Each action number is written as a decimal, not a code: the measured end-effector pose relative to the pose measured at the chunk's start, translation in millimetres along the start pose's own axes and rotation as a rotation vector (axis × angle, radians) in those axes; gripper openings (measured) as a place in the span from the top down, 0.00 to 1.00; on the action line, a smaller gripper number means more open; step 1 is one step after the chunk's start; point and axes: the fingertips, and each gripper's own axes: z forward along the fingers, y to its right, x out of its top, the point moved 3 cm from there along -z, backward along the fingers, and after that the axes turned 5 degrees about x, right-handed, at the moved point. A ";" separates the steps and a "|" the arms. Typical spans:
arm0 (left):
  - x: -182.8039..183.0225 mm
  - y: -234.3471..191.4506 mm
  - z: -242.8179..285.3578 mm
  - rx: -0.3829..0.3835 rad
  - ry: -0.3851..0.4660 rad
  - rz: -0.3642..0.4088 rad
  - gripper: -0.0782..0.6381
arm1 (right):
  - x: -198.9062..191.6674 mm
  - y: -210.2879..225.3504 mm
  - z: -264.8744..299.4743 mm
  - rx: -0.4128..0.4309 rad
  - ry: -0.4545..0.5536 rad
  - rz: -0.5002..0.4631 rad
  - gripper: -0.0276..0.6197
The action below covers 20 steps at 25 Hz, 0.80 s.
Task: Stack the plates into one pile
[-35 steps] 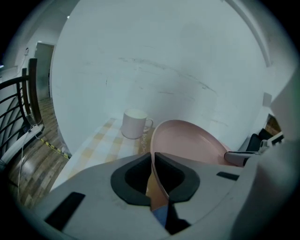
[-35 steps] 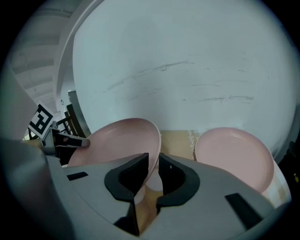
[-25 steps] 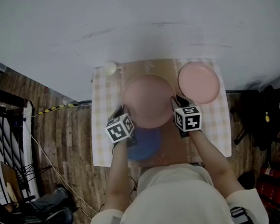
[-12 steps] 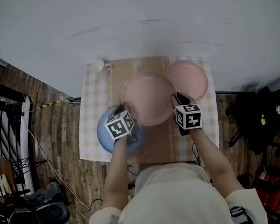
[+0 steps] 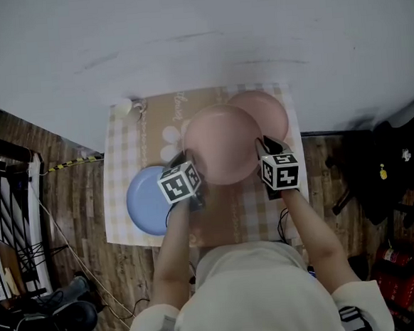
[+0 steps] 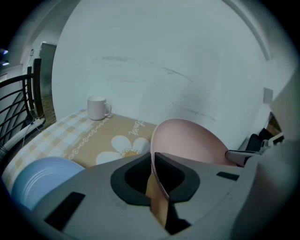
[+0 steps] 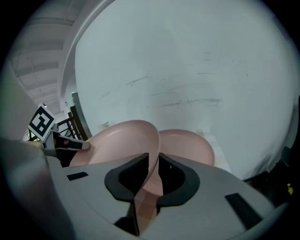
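Observation:
A large pink plate [image 5: 223, 142] hangs above the table, held from both sides. My left gripper [image 5: 192, 171] is shut on its left rim [image 6: 154, 164], and my right gripper [image 5: 262, 155] is shut on its right rim [image 7: 152, 161]. Part of this held plate overlaps a second pink plate [image 5: 268, 113] that lies on the table at the back right [image 7: 187, 145]. A blue plate [image 5: 147, 200] lies flat at the table's left front [image 6: 40, 178].
A white mug [image 5: 122, 108] stands at the table's back left corner [image 6: 97, 108]. The checked cloth with a brown daisy runner [image 5: 163, 129] covers the small table against a white wall. Black railing [image 5: 1, 184] and wooden floor lie to the left.
Both grippers have carried the large pink plate to the right: it now overlaps the second pink plate, and the blue plate that it partly covered lies fully exposed to the left.

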 end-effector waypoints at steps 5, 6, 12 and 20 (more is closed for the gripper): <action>1.6 29.1 15.2 -0.021 -0.016 0.023 0.86 | 0.2 29.8 -6.1 -0.028 -0.001 0.013 0.87; 2.4 35.1 18.9 -0.026 -0.018 0.030 0.86 | 0.7 36.2 -6.4 -0.035 -0.001 0.014 0.87; 5.0 62.4 44.1 -0.027 -0.033 0.077 0.86 | 0.2 67.5 -2.7 -0.077 -0.014 0.021 0.87; 4.6 88.3 74.7 -0.037 -0.048 0.118 0.86 | -3.3 101.2 5.8 -0.106 -0.035 0.033 0.87</action>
